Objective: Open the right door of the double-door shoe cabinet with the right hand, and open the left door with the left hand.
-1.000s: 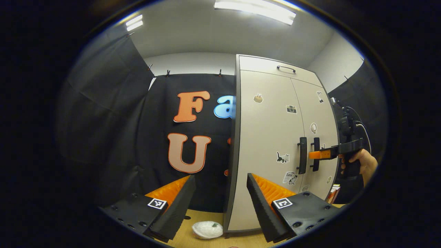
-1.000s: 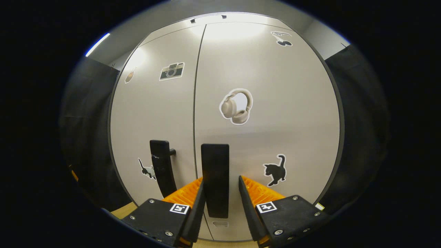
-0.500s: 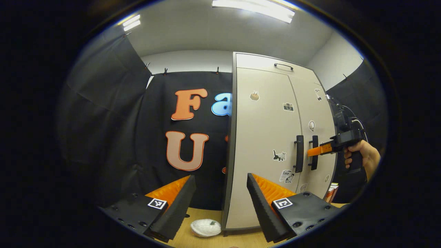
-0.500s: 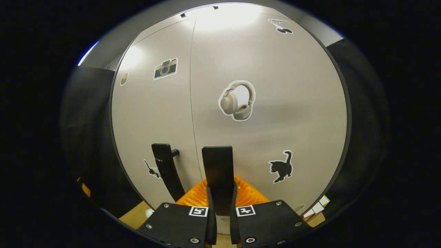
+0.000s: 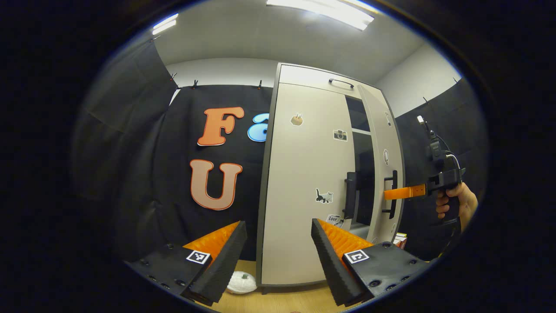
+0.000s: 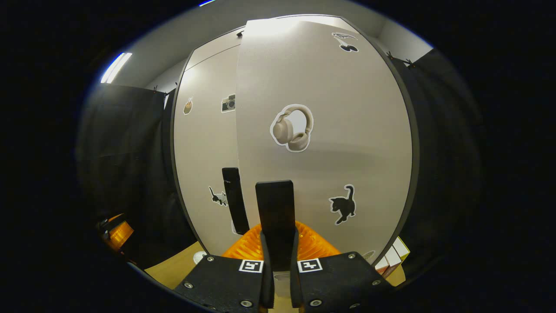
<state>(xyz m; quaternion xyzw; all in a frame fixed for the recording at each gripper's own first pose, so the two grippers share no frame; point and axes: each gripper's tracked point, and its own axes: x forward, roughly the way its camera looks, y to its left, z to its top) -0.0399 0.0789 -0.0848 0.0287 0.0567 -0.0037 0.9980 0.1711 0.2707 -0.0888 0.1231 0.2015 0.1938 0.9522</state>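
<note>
- My right claw [image 6: 278, 278] is clamped on the black vertical bar handle [image 6: 274, 213] of the right door [image 6: 347, 143], a pale beige flat panel with a dark edge; both fingers press against the handle's sides low down, and the bar rises upright between them.
- In the left gripper view that same right claw [image 5: 386, 194] reaches level to the handle [image 5: 393, 191], with a hand [image 5: 454, 204] wrapped round its grip.
- The right door stands partly swung out from the tall beige double-door shoe cabinet [image 5: 304, 82]; a dark gap [image 5: 362, 174] shows between it and the left door, with a shelf edge visible inside near the top.
- The left door [image 5: 299, 182], the same pale beige, lies flat and closed against the cabinet front; its own black bar handle [image 5: 350, 195] stands upright at its inner edge, untouched.
- My left claw [image 5: 276, 256] is spread wide apart and holds nothing; it hangs well short of the cabinet, aimed around the cabinet's left front corner.
- Stickers on the right door: cream headphones [image 6: 292, 128] above the handle and a black cat [image 6: 343, 210] to the right of it.
- Stickers on the left door: a small camera [image 5: 340, 135] near the top and a little cat [image 5: 324, 196] just left of the handle.
- The cabinet stands on a light wooden tabletop [image 5: 278, 300].
- A white rounded lump [image 5: 239, 282] lies on the tabletop just beside the cabinet's left foot; I cannot tell what it is.
- Small coloured boxes [image 6: 393, 258] sit low past the right door's outer edge.
</note>
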